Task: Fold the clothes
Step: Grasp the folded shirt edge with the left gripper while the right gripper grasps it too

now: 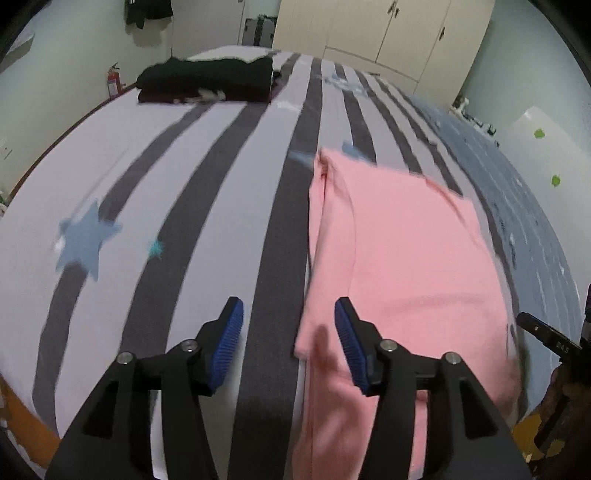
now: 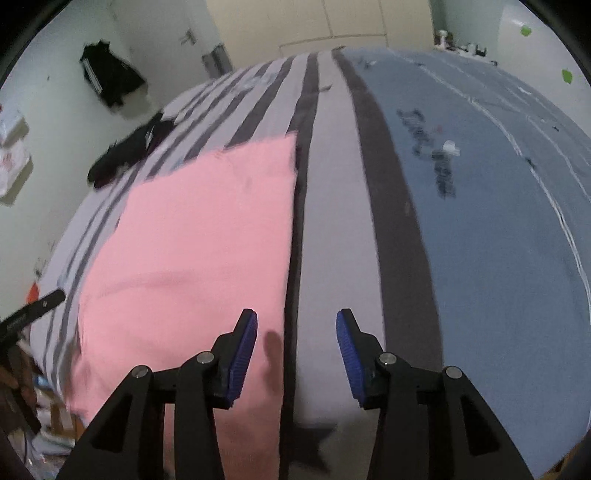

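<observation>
A pink garment (image 1: 402, 266) lies flat on the striped bed, folded lengthwise into a long panel; the right wrist view shows the pink garment (image 2: 192, 243) at left. My left gripper (image 1: 288, 317) hovers open above its near left edge, one blue pad over the dark stripe and the other over the pink cloth. My right gripper (image 2: 296, 328) hovers open above the garment's near right edge, left pad over pink cloth, right pad over the sheet. Neither holds anything. Each gripper's tip shows at the other view's edge.
A stack of folded dark clothes (image 1: 207, 79) sits at the far left of the bed (image 1: 166, 177). A blue part of the bedcover (image 2: 498, 221) spreads to the right. Cream wardrobes (image 1: 384, 29) stand behind the bed, and a fire extinguisher (image 1: 112, 79) stands by the left wall.
</observation>
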`<state>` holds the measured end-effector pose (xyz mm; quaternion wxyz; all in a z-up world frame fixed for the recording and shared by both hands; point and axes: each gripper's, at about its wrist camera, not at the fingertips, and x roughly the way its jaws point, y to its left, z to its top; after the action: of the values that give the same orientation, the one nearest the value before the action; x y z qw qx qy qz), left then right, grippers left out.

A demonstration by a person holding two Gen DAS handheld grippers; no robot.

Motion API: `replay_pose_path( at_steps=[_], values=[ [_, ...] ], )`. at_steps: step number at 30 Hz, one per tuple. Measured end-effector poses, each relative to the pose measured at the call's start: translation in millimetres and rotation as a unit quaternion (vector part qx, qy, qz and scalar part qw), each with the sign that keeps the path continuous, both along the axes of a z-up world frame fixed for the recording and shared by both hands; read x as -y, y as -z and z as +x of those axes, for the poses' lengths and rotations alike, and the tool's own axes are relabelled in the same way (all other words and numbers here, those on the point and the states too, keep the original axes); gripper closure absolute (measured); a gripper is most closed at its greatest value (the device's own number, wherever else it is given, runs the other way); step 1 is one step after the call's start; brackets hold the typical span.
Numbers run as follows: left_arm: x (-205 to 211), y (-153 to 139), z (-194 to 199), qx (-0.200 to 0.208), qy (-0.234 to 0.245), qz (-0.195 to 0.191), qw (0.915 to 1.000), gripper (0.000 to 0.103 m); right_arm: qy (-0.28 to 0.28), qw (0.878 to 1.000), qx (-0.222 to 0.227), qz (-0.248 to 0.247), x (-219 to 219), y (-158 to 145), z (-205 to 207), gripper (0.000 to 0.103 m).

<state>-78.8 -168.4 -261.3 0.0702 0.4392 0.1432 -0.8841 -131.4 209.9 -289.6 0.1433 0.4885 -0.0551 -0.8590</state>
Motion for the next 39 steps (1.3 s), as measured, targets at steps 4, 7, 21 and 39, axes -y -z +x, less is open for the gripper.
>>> replay_pose_path(
  at_steps=[4,7,21,39],
  values=[
    [10.1,-8.2,-53.8,-0.021,0.009,0.007,0.9997,0.043,0.015,1.000,-0.021,-0.011,4.0,-4.1,-54.4,0.057],
    [11.7,-6.0,-101.4,-0.023,0.019,0.011,0.9995,0.041,0.026,0.999,-0.035,-0.019,7.5,-6.1,-96.1,0.056],
    [10.2,38.4,-184.8,0.033,0.028,0.041,0.9982,0.041,0.006,1.000,0.003,-0.024,33.2,33.7,-178.6,0.055],
    [5.4,53.8,-195.1,0.042,0.041,0.018,0.9981,0.033,-0.007,0.999,0.005,-0.048,42.9,40.0,-190.0,0.044]
  ],
)
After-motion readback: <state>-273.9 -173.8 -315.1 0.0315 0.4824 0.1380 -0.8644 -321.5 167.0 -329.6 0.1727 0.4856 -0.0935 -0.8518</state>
